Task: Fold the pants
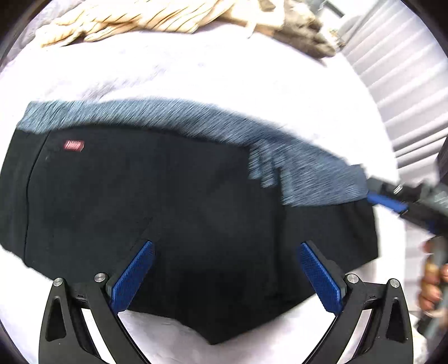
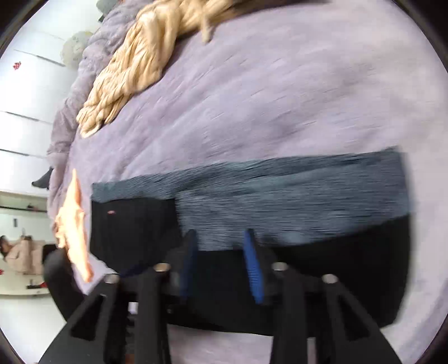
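Both wrist views look steeply down, close over bed (image 1: 196, 70); share folded pants (image 1: 168, 210).

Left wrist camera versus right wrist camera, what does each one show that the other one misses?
Only the left wrist view shows the right gripper from outside at the grey waistband's end, the hand holding it, and the left gripper open above the cloth.

Only the right wrist view shows an orange garment at the bed's edge and a room with a person on a sofa.

Both show the black pants, their red label, the lilac bedspread and a beige garment.
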The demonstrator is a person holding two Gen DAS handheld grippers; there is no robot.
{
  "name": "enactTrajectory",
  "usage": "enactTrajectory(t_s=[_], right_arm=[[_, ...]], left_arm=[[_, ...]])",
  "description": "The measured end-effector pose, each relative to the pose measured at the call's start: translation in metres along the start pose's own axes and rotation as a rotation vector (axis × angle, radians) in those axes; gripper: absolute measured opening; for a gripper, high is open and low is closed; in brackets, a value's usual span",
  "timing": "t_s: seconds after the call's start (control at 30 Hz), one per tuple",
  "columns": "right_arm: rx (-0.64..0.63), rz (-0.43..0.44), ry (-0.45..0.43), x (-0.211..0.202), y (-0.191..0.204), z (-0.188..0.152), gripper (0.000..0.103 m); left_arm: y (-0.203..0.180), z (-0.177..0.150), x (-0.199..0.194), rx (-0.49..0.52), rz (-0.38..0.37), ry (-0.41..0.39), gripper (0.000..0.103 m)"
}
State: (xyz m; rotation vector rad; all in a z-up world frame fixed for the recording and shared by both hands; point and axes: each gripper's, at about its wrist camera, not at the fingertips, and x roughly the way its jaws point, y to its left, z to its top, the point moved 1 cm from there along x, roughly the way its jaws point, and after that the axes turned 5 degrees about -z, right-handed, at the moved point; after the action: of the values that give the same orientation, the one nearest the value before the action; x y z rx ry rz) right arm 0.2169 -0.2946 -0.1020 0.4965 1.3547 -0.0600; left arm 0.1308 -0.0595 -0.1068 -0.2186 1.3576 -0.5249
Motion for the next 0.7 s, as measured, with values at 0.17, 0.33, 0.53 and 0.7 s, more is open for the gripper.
enactTrajectory(t_s=[0.17,0.33,0.53,0.7], right_arm=[[0.212,-0.015,-0.047,-0.020,-0.100,-0.011,0.050],[0.302,0.047,-0.062,-0.019,-0.143,-0.033,0.049],[0.314,0.058,-0.109,-0.023,-0.156,-0.047,0.050],[0.333,0.066,-0.082,-0.018,-0.168,-0.053,0.050]], left_arm=[[-0.031,0.020,0.016,0.093,-0.033,0.061,0.103],[-0.012,0.025,0.039,0.036,-0.159,0.154,0.103],[-0.023,0.026,0.042,0.061,-0.209,0.144,0.096],[-0.041,0.022,0.020,0.153,-0.304,0.129,0.096]])
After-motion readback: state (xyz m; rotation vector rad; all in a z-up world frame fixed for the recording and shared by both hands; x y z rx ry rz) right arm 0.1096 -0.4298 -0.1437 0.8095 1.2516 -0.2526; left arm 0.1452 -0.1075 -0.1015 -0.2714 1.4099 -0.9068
